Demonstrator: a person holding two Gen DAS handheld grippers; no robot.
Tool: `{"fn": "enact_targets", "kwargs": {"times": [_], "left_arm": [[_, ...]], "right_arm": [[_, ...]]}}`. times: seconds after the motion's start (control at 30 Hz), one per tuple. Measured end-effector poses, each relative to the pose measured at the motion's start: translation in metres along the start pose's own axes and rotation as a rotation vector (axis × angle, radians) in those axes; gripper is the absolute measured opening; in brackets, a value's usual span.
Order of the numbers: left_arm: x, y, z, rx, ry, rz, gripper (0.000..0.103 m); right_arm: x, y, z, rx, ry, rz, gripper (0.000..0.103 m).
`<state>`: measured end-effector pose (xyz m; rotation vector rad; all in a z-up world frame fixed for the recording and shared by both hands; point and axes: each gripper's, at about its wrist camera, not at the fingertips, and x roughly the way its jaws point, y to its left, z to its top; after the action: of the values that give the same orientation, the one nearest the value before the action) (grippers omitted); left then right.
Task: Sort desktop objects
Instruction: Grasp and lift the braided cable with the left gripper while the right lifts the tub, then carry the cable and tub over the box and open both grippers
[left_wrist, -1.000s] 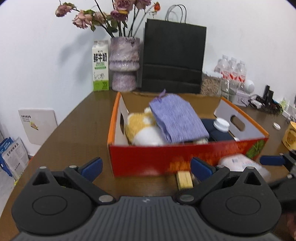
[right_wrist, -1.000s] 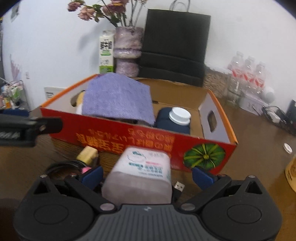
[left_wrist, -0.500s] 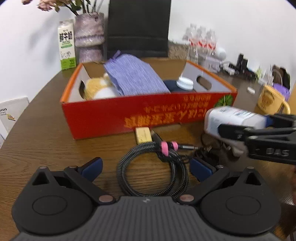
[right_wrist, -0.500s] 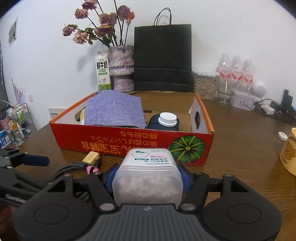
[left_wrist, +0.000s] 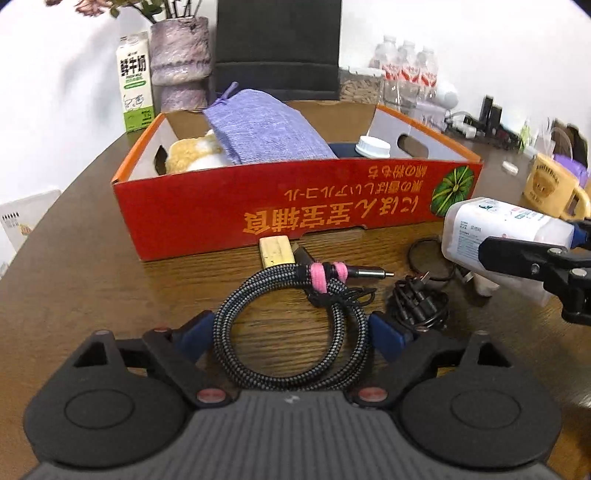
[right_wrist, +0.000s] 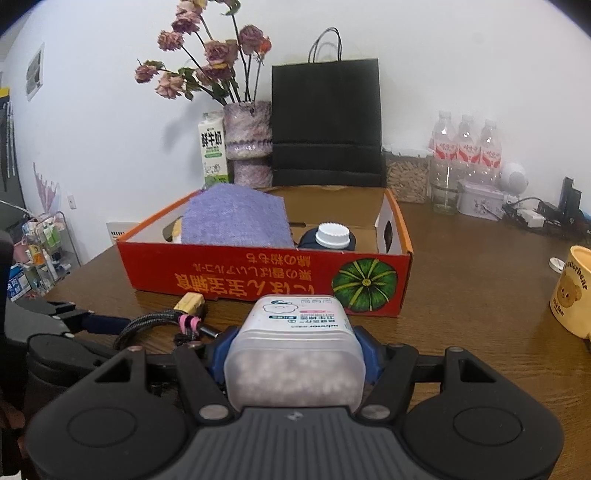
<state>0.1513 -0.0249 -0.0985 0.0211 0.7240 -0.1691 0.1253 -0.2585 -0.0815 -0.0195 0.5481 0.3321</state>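
Note:
A coiled braided cable (left_wrist: 225, 321) with pink ties lies on the brown table in front of the red cardboard box (left_wrist: 295, 206). My left gripper (left_wrist: 291, 336) is low over it, jaws closing, with the coil between the blue pads, which I cannot see pressing it. A yellow connector (left_wrist: 275, 251) and a small black cord (left_wrist: 417, 306) lie beside the coil. My right gripper (right_wrist: 295, 350) is shut on a white plastic tub (right_wrist: 295, 332) and holds it off the table, right of the coil; the tub (left_wrist: 495, 229) also shows in the left wrist view.
The box (right_wrist: 240, 277) holds a purple pouch (left_wrist: 266, 129), a plush toy and a white-capped bottle (left_wrist: 373, 146). A yellow mug (right_wrist: 572, 295) stands at the right. A milk carton (left_wrist: 135, 96), a vase, a black bag (right_wrist: 327, 122) and water bottles (right_wrist: 465, 144) line the wall.
My left gripper sank toward the coil, and its pads now flank it more closely. My right gripper closed on the white tub and carried it up and to the right.

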Motion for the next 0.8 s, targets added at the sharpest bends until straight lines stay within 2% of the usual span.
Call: {"fn": "enact_targets", "kwargs": {"times": [0.17, 0.43, 0.63, 0.8], "left_arm": [[-0.027, 0.006, 0.009, -0.017, -0.089, -0.023, 0.089], [-0.072, 0.009, 0.053, -0.022, -0.293, -0.063, 0.088], [-0.066, 0.008, 0.101, -0.016, -0.387, -0.049, 0.088], [-0.034, 0.019, 0.135, -0.054, -0.37, -0.02, 0.088]], "right_arm": [[-0.011, 0.002, 0.009, -0.008, -0.054, 0.01, 0.065], [-0.015, 0.004, 0.043, -0.022, -0.154, 0.014, 0.065], [0.005, 0.007, 0.074, -0.031, -0.193, 0.01, 0.065], [0.034, 0.003, 0.097, -0.019, -0.196, -0.002, 0.065]]}}
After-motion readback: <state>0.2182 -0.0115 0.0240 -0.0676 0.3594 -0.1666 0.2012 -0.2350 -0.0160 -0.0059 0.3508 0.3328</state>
